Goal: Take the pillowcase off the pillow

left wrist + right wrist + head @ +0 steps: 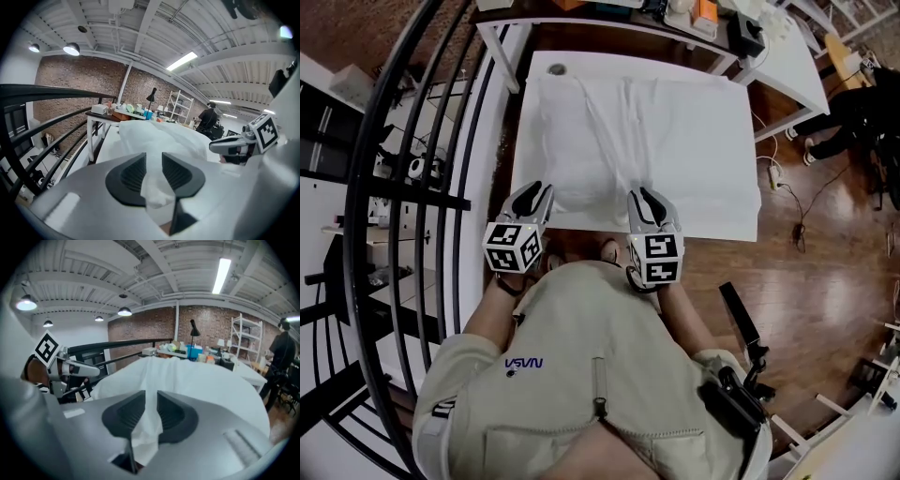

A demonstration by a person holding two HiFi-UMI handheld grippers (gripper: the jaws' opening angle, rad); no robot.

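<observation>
At near hem of white pillowcase (609, 141), lying straight ahead with pillow hidden inside: left gripper (538, 192) and right gripper (642, 197), side by side, angled forward and slightly down. Jaws of each slightly apart, a fabric fold loose between. Advice: pinch case layer only, draw evenly toward body.

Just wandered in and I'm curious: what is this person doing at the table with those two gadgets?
A person at a white table has a hand-held gripper in each hand. The left hand-held gripper and the right hand-held gripper sit at the near edge of a white pillow, each with a fold of the pillowcase between its slightly parted jaws. The pillowcase is not yet off.
</observation>
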